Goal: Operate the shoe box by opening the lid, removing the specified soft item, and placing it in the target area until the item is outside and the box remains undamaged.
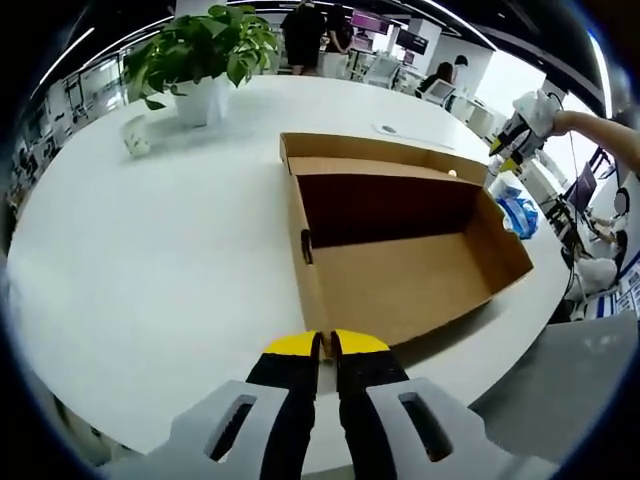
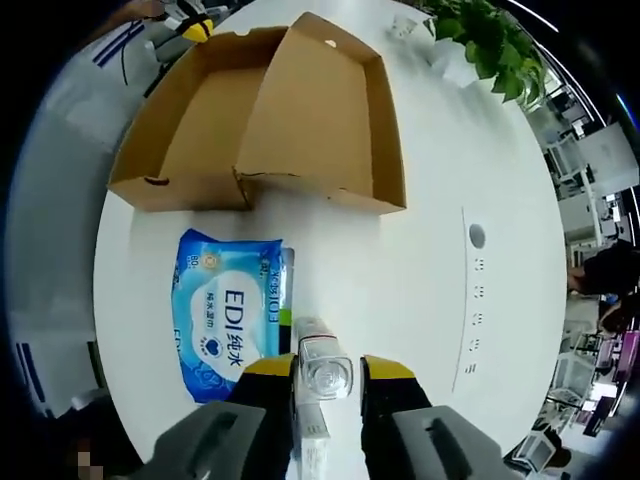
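Note:
The brown cardboard shoe box point(image 1: 312, 262) lies open on the white round table, and I see nothing inside it. Its lid point(image 1: 365, 150) is folded back behind it. My left gripper point(image 1: 325, 345) is shut with nothing in it, just short of the box's near edge. In the right gripper view the box point(image 2: 190, 140) is ahead, and a blue soft wipes pack point(image 2: 228, 315) lies flat on the table in front of it; the pack also shows beside the box point(image 1: 518, 212). My right gripper point(image 2: 325, 372) is shut on a small clear bottle point(image 2: 325, 378), beside the pack.
A potted plant point(image 1: 205, 50) and a small white cup point(image 1: 135, 140) stand at the table's far side. A row of sockets point(image 2: 478, 290) is set into the tabletop. The table's edge point(image 1: 470, 385) is close. People and desks fill the background.

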`<state>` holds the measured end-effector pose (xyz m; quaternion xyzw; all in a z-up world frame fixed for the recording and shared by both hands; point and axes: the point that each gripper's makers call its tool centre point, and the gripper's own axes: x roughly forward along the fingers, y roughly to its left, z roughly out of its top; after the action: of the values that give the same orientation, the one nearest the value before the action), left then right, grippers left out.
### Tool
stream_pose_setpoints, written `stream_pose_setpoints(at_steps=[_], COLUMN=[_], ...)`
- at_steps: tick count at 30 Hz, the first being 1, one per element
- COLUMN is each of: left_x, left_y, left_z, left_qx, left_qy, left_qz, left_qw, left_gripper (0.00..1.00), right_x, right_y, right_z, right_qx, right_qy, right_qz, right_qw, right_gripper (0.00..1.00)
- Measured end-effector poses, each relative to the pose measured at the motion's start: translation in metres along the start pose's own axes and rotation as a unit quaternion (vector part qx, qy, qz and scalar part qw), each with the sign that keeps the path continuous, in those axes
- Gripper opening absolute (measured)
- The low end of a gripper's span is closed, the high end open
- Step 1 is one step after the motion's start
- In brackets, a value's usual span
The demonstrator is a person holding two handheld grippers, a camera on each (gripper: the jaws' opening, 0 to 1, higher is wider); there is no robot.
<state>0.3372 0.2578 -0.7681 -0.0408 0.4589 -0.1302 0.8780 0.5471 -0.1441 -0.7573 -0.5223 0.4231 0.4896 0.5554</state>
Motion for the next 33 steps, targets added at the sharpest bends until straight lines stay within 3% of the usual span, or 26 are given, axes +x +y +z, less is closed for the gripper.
stream_pose_setpoints(at_steps=[5,10,20,27,33], left_x=[0.0,0.0,0.0,0.001,0.001], left_y=[0.0,-0.001,0.0,0.0,0.001], left_z=[0.0,0.0,0.0,0.0,0.0], left_qx=[0.0,-0.003,-0.005,-0.004,-0.005], left_qy=[0.001,0.002,0.003,0.005,0.007], left_qz=[0.0,0.002,0.006,0.01,0.012], left_qw=[1.0,1.0,1.0,0.9999,0.9999], left_gripper=[0.03,0.03,0.03,0.03,0.03], right_x=[-0.004,-0.014,-0.015,-0.004,0.001], right_y=[-0.002,-0.007,-0.019,-0.029,-0.036], right_z=[0.002,0.029,0.062,0.072,0.083], right_qx=[0.006,0.056,0.129,0.197,0.286], right_qy=[-0.006,-0.07,-0.126,-0.137,-0.166], right_qz=[0.001,-0.003,-0.011,-0.026,-0.039], right_qw=[1.0,0.9959,0.9835,0.9704,0.9428], right_gripper=[0.27,0.28,0.3,0.29,0.29])
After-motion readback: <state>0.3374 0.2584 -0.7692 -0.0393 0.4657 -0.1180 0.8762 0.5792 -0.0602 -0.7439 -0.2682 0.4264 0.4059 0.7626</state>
